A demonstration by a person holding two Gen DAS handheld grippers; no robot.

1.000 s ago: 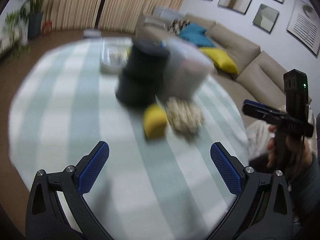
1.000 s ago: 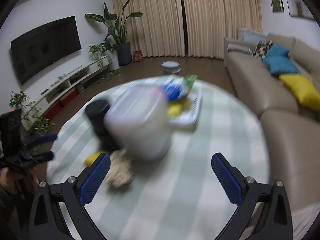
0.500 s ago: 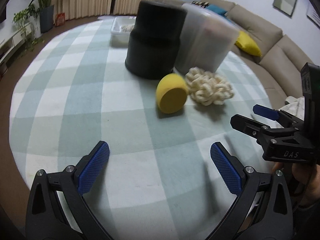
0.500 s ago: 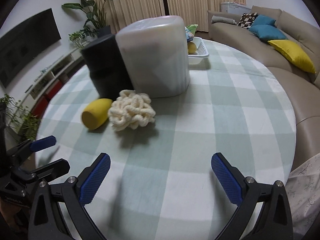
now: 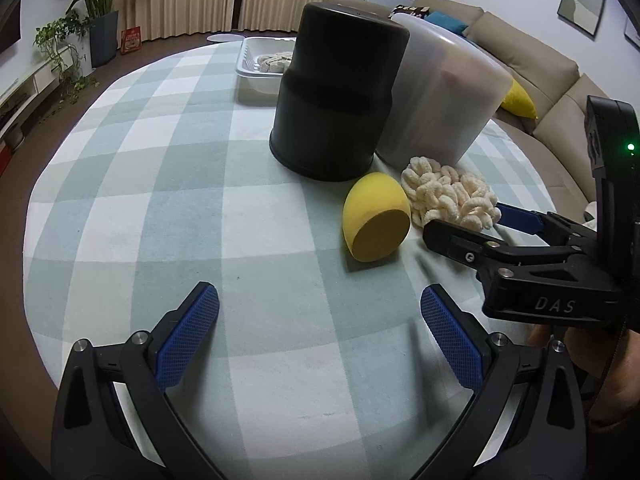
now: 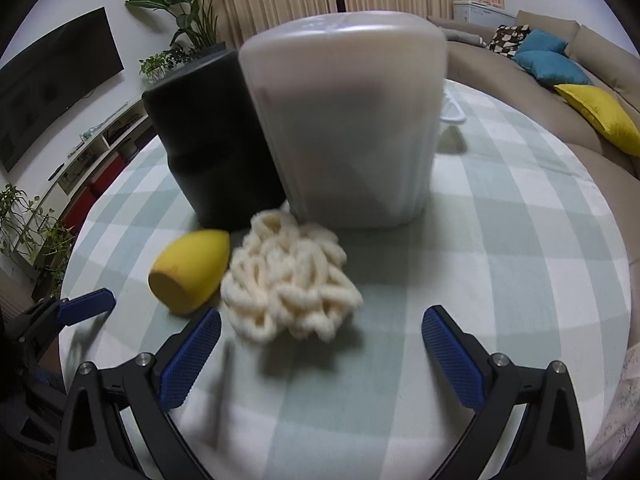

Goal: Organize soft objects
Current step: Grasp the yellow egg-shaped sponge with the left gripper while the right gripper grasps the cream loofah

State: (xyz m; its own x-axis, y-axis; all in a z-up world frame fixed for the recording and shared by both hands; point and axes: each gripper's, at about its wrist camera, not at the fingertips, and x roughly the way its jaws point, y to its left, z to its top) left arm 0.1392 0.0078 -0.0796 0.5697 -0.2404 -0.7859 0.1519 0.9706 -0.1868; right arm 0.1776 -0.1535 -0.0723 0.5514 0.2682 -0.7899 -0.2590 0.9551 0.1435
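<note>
A: A round worktop point(image 5: 160, 184) in a pale green-and-white check carries two upturned tubs side by side, one frosted white tub point(image 6: 344, 128), one black tub point(image 5: 340, 92).

B: And the soft objects?

A: A cream looped yarn bundle point(image 6: 288, 284) lies just before the tubs, a yellow foam egg point(image 5: 376, 216) on its side next to it.

B: The tools?

A: The right hand-held gripper point(image 6: 320, 336) hangs with jaws apart, close in front of the bundle; the left hand-held gripper point(image 5: 320, 312), jaws apart too, is short of the egg.
</note>
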